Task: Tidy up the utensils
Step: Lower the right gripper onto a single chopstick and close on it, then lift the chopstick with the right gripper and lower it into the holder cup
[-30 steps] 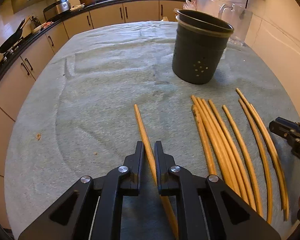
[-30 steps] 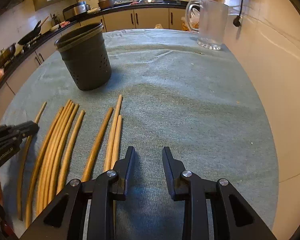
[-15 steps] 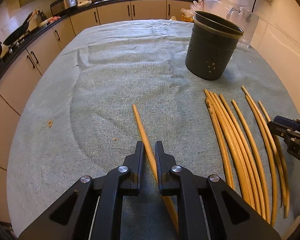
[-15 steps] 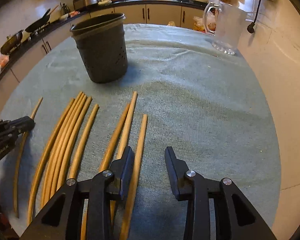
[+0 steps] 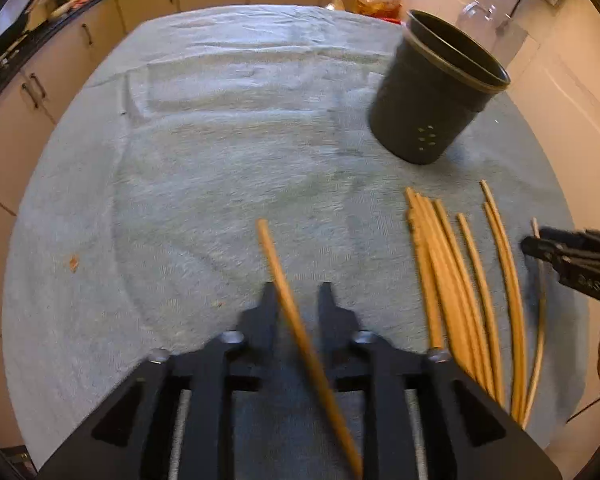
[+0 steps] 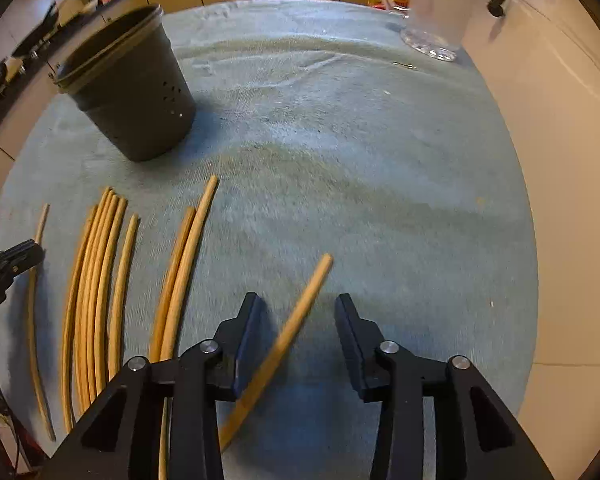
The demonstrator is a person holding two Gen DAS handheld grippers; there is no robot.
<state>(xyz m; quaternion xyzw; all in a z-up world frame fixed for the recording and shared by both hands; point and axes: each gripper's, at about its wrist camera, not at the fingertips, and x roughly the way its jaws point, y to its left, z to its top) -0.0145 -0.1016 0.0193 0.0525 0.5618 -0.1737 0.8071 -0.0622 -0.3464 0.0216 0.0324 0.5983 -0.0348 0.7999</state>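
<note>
Left claw (image 5: pixel 296 300) has one chopstick (image 5: pixel 284 292) lying between its fingers, but there's visible gap either side, so I honestly can't tell if it's pinched or just sitting there. Its long axis runs roughly forward along the fingers, tip angled a bit left. Right claw (image 6: pixel 296 312) is spread wide, nothing gripped; a loose chopstick (image 6: pixel 296 320) lies diagonally across the gap, tip pointing forward-right, and I can't tell if it's touching either finger. The rest of the chopsticks (image 6: pixel 96 280) lie in a row on the worktop (image 6: pixel 380 160), between my two claws. The dark holder cup (image 6: pixel 136 92) stands upright ahead, forward-left of my right claw and forward-right of my left. Looks about equally reachable, so whichever stick gets held first needs tipping upright before going in.
</note>
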